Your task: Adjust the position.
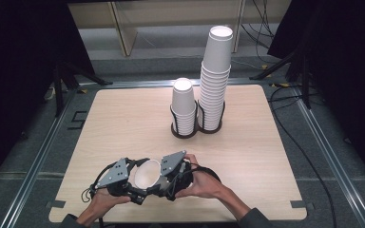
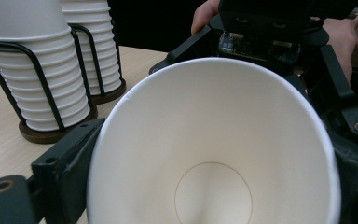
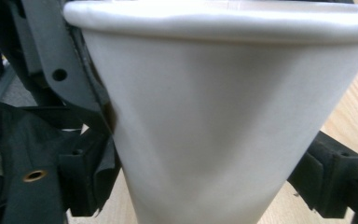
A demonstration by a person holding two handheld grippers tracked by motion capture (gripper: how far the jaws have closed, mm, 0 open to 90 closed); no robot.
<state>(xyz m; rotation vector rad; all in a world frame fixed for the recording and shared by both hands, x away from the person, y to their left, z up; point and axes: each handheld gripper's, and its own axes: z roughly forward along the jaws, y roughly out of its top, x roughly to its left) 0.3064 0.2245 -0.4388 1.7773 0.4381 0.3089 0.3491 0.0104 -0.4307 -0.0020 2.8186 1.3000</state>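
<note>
A single white paper cup is held low over the front of the wooden table, tilted with its mouth facing up and away from the person. My left gripper comes from the left; in the left gripper view I look into the cup, with a black jaw against each side of its wall. My right gripper comes from the right. In the right gripper view the cup's outer wall stands between my own pads, and the wall is dented where the left pad presses.
Two stacks of white paper cups stand in black wire holders at mid-table: a short stack and a tall stack to its right. Both stacks show at the left of the left gripper view. Cables lie on the floor beyond the table.
</note>
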